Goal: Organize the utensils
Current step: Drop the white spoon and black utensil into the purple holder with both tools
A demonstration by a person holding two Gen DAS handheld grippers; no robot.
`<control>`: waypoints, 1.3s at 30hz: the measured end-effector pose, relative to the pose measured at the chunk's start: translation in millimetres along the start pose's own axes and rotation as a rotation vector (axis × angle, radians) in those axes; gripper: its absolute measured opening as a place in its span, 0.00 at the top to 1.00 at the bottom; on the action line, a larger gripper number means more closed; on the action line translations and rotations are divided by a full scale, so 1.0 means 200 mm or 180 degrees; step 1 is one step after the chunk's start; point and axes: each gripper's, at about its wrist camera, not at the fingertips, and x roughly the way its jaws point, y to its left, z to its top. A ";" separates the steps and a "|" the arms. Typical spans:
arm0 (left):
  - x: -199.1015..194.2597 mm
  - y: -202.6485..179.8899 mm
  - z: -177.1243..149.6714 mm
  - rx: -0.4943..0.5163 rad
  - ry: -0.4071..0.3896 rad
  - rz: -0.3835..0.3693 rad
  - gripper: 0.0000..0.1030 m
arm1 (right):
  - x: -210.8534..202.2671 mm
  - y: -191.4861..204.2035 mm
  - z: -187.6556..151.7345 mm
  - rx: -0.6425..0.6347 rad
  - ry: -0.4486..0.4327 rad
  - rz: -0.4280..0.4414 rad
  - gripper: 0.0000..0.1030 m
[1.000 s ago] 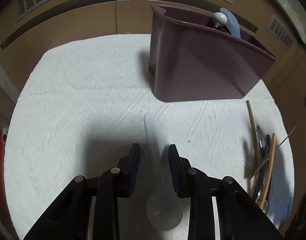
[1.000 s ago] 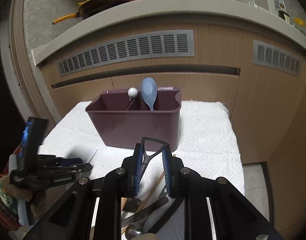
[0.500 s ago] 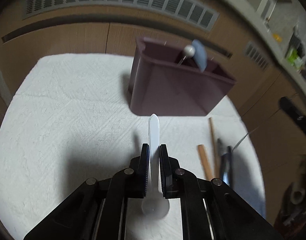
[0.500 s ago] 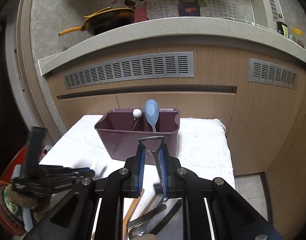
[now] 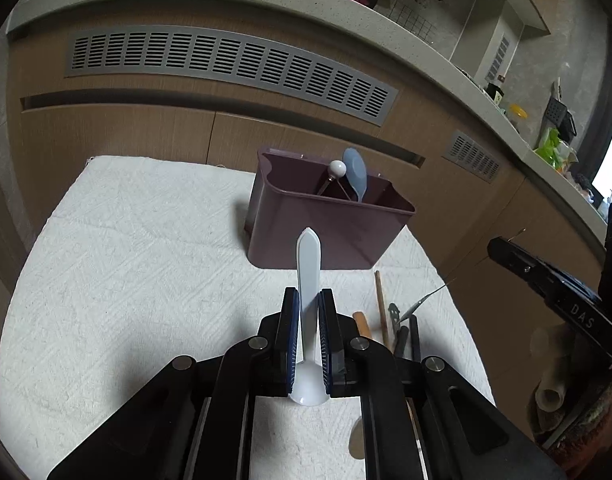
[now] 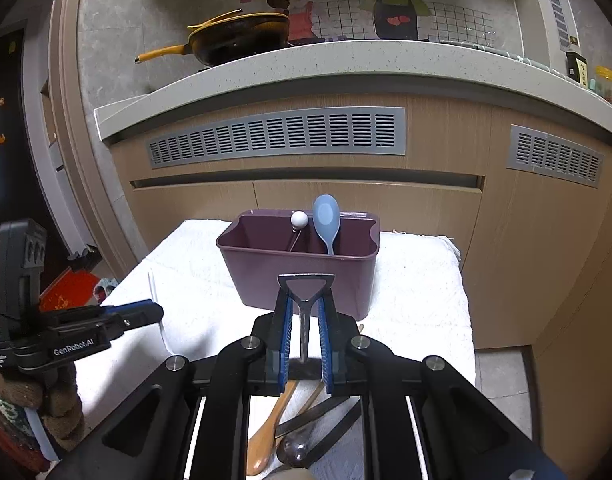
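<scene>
Utensils sit gripped in both tools. Left gripper (image 5: 308, 320) pinches a white spoon (image 5: 308, 280); right gripper (image 6: 305, 320) clamps a dark triangular-handled utensil (image 6: 305, 292) before the purple caddy (image 6: 302, 276).

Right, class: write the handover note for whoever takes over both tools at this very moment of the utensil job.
Left tool: shut on the white plastic spoon, handle pointing forward, lifted above the white towel.
Right tool: shut on a dark metal utensil with a triangular loop handle, held just in front of the maroon caddy.
Done: the blue spoon and a white ball-topped utensil stand in the caddy.
Left: drop in both held pieces, then the wooden spoon and the other utensils lying on the towel.
</scene>
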 end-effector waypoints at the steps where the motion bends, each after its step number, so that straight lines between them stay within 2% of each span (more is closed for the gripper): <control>1: -0.01 0.00 0.00 0.0005 -0.0007 0.0004 0.90 | 0.00 0.00 0.00 -0.0006 0.0007 -0.0005 0.89; 10: -0.08 -0.08 0.03 0.0113 -0.0195 0.0018 0.90 | -0.01 0.02 -0.01 -0.0019 -0.0025 0.0008 0.89; 14: -0.20 -0.17 0.18 0.0226 -0.0461 -0.0058 0.90 | -0.08 0.01 0.04 0.0033 -0.0198 0.0042 0.89; 20: -0.40 -0.36 0.58 0.0590 -0.1128 -0.0163 0.90 | -0.30 0.03 0.38 -0.0111 -0.0892 -0.0002 0.89; 22: -0.40 -0.37 0.67 0.0613 -0.1250 -0.0178 0.90 | -0.33 0.02 0.51 -0.0169 -0.1105 -0.0012 0.89; 24: -0.34 -0.35 0.75 0.0622 -0.1315 -0.0146 0.90 | -0.31 0.02 0.59 -0.0202 -0.1182 -0.0030 0.89; 26: -0.27 -0.32 0.80 0.0596 -0.1312 -0.0115 0.90 | -0.24 0.01 0.64 -0.0207 -0.1176 -0.0048 0.89; 29: -0.13 -0.24 0.85 0.0479 -0.1157 -0.0158 0.90 | -0.11 -0.02 0.68 -0.0163 -0.1059 -0.0041 0.89; 39: 0.32 -0.09 0.78 0.0316 -0.0786 -0.0128 0.90 | 0.36 -0.10 0.63 -0.0045 -0.0580 -0.0048 0.89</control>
